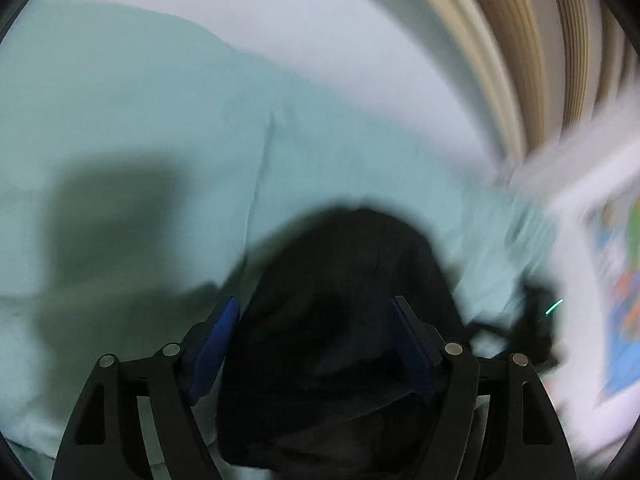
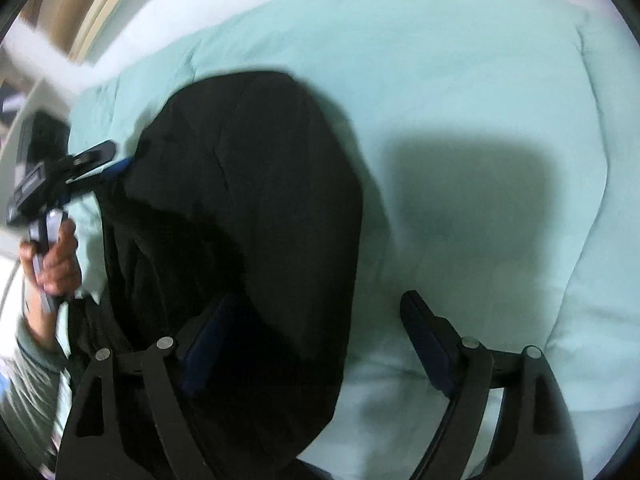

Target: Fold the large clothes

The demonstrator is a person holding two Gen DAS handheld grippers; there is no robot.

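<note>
A black garment lies bunched on a mint-green duvet. My left gripper hangs over it with its blue pads spread wide; the cloth fills the gap, but the pads do not pinch it. In the right wrist view the black garment covers the left half. My right gripper is open, one finger above the cloth, the other above the duvet. The left gripper shows at the garment's far left edge, held by a hand. The left wrist view is blurred.
The duvet spreads wide to the right of the garment in the right wrist view. A white wall and wooden slats lie beyond it. A colourful picture sits at the right edge. A grey-green sleeve is at the lower left.
</note>
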